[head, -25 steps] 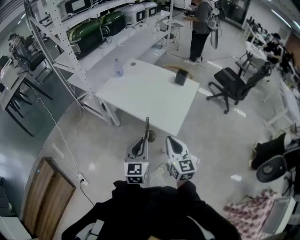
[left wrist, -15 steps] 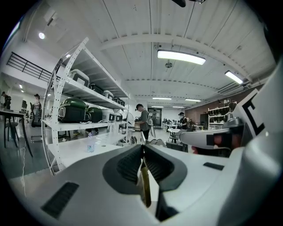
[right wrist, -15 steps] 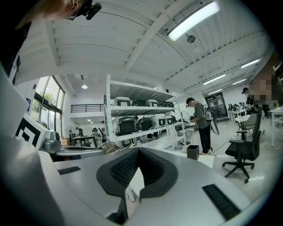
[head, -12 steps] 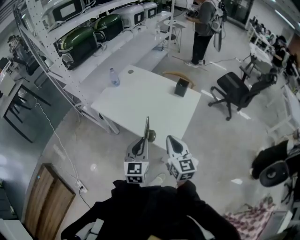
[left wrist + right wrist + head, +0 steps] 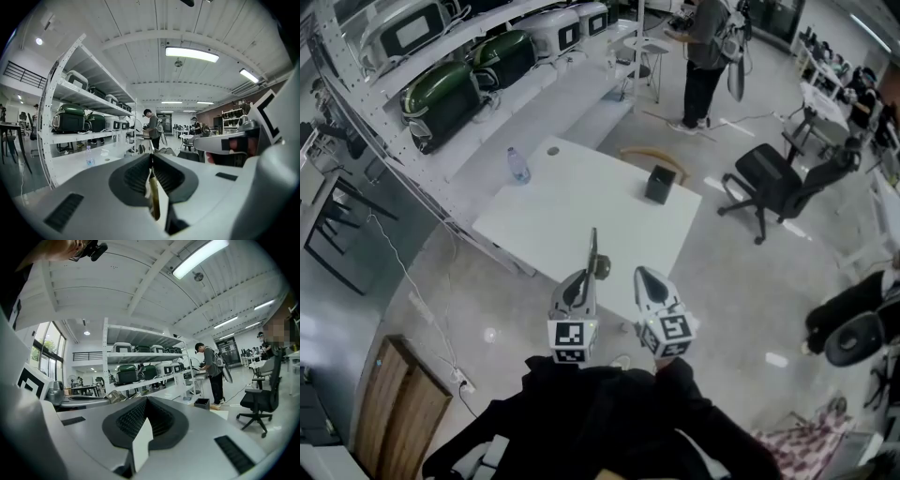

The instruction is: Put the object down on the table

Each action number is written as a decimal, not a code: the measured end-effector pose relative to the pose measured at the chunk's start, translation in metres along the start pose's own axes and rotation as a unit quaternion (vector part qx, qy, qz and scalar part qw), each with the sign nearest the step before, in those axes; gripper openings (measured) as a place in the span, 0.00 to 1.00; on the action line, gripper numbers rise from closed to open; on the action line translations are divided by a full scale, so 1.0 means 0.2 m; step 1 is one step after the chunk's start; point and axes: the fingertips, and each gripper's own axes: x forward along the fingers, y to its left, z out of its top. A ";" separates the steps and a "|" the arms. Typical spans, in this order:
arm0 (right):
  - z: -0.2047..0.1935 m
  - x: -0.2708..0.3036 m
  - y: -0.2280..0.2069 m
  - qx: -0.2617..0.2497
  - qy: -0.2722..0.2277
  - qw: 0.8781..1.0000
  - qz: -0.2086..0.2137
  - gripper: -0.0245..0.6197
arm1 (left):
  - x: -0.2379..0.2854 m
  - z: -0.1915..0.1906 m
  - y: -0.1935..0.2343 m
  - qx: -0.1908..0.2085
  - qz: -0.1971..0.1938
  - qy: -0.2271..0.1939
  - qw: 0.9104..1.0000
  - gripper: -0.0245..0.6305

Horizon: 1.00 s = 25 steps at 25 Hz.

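Left gripper (image 5: 587,276): jaws pinched on a thin olive-brown object (image 5: 593,246) that stands up past the jaw tips, with a rounded lump at its lower end.
Right gripper (image 5: 644,277): jaws pressed together with nothing between them, just right of the left gripper at lower centre of the head view.
Object's place: held in the air, its upper end overlapping the near edge of the white rectangular table (image 5: 581,211) in the frame, not lying on it.
Table top: clear plastic bottle (image 5: 517,166) at the upper-left corner and small black box (image 5: 660,184) toward the upper right, both well apart from the grippers.
Beyond the table: black office chair (image 5: 773,178) to the right, standing person in a grey top (image 5: 703,47) at the top, white shelf rack with green and white cases (image 5: 441,89) at upper left.
Head view only: the object's full length and the whole table outline.
Left gripper view only: the object edge-on, a narrow strip between the ribbed black pads.
Right gripper view only: the left gripper from the side, at the frame's left.
Change since a second ago: table, bottle and box sit lower in the head view; both grippers keep their spot and the grip is unchanged.
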 end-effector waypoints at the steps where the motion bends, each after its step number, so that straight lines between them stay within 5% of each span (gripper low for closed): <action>1: -0.01 0.01 -0.02 0.000 0.001 1.000 -0.001 0.03 | 0.01 0.00 0.00 0.001 0.001 0.000 1.000 0.08; 25: -0.18 0.27 -0.07 0.031 0.058 0.997 -0.048 0.03 | 0.29 -0.11 0.20 0.026 -0.048 0.063 0.997 0.08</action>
